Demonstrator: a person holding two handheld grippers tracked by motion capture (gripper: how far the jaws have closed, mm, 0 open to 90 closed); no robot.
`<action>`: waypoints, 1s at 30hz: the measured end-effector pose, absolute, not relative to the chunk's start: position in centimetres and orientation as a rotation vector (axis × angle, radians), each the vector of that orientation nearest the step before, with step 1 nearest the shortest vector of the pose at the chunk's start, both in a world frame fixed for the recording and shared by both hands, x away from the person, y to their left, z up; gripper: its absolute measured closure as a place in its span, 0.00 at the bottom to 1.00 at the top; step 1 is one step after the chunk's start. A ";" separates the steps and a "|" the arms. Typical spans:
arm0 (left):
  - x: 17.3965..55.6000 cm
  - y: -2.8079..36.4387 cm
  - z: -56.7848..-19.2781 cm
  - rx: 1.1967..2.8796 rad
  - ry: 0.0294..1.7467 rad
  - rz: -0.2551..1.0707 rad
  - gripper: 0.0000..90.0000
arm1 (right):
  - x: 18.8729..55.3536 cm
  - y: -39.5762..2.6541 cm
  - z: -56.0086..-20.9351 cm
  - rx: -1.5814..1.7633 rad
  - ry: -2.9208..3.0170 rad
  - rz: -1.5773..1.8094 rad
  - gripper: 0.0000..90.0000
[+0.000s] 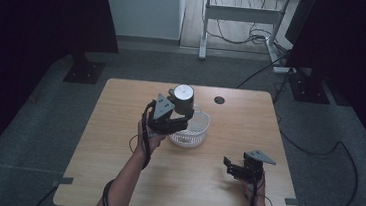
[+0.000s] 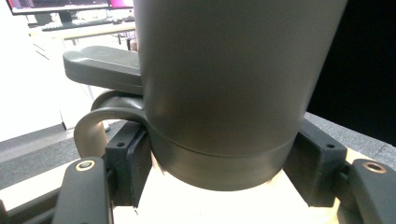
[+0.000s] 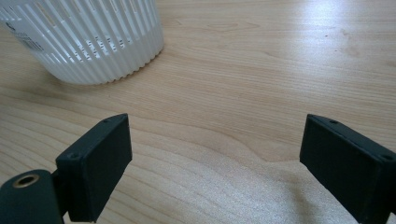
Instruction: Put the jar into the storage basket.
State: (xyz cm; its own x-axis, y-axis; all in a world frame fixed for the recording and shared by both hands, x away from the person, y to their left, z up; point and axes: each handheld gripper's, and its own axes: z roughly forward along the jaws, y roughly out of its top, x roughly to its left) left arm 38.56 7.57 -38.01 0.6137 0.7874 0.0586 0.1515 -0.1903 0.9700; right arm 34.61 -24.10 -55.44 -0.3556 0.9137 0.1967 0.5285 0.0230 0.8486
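Note:
A grey cylindrical mug (image 1: 183,98) with a pale top and a side handle hangs above the white slotted basket (image 1: 193,132) in the middle of the wooden table. My left gripper (image 1: 178,118) is shut on it. In the left gripper view the mug (image 2: 233,84) fills the space between the two black pads (image 2: 135,170), which press on its lower rim, and its handle (image 2: 100,70) sticks out to the left. My right gripper (image 1: 227,167) rests low over the table's front right, open. Its pads (image 3: 95,170) stand wide apart over bare wood, with the basket (image 3: 88,37) ahead.
A small round hole (image 1: 219,100) sits in the table (image 1: 115,167) at the back right. Cables trail over the floor (image 1: 313,144) to the right. A desk frame (image 1: 243,18) stands behind, and dark stands flank the table.

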 end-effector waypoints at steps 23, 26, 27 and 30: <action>39.6 5.5 -39.5 1.692 0.805 0.718 0.34 | 34.7 -24.0 -55.5 1.464 1.915 1.274 0.10; 39.6 5.2 -39.9 1.700 0.798 0.718 0.34 | 34.7 -24.0 -55.5 1.463 1.915 1.272 0.10; 39.6 5.1 -40.0 1.704 0.795 0.719 0.34 | 34.7 -24.0 -55.5 1.463 1.915 1.273 0.10; 39.6 4.8 -40.3 1.709 0.792 0.720 0.34 | 34.7 -24.0 -55.5 1.463 1.916 1.274 0.10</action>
State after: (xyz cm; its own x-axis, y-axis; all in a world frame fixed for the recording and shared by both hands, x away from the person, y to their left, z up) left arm 39.60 4.82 -40.26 0.5967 0.7986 0.0782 0.1544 -0.2099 0.9654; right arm 34.71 -24.02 -55.47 -0.3636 0.9106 0.1964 0.5334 0.0307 0.8453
